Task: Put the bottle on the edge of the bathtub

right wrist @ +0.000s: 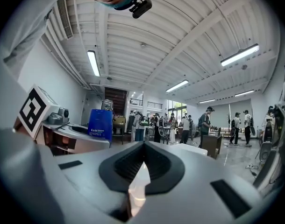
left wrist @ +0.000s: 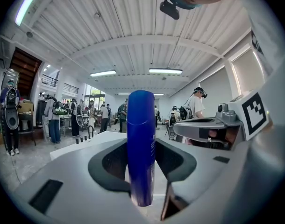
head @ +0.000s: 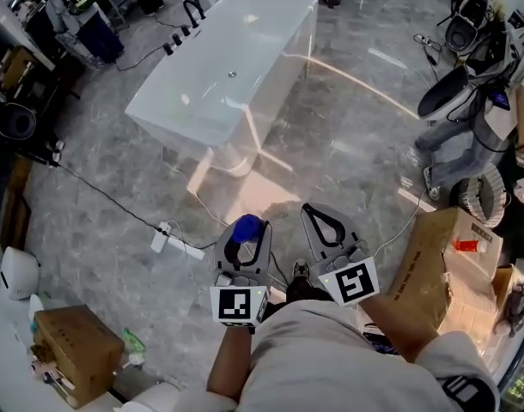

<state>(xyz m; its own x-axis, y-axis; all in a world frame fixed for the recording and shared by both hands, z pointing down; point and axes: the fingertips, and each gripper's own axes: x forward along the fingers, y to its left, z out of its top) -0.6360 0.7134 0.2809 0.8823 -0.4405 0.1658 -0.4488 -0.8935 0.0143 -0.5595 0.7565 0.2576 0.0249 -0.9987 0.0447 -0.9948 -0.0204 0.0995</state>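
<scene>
Two grippers sat side by side at the lower middle of the head view, both pointing toward the top of the frame over a grey marbled floor (head: pixel 348 136). The left gripper (head: pixel 243 240) was clenched on a blue bottle (head: pixel 248 227), which stood upright between its jaws. In the left gripper view the bottle (left wrist: pixel 140 143) filled the centre of the frame, with the dark pads of the left gripper (left wrist: pixel 141 174) pressed against it on both sides. The right gripper (head: pixel 318 217) held nothing. In the right gripper view its jaws (right wrist: pixel 141 169) were drawn together at the tips with only a thin slit of floor showing between them lower down. At the left of that view, the bottle (right wrist: pixel 100 122) rose above the left gripper (right wrist: pixel 70 134). The white bathtub (head: pixel 236 50) lay at the upper middle of the head view, well apart from the bottle, with black taps (head: pixel 186 20) at its upper left corner. It also showed low at the left of the left gripper view (left wrist: pixel 70 149). A white power strip (head: pixel 169 240) lay on the floor to the left of the grippers. One cardboard box (head: pixel 77 342) sat at the lower left, and another cardboard box (head: pixel 429 269) sat at the right.
</scene>
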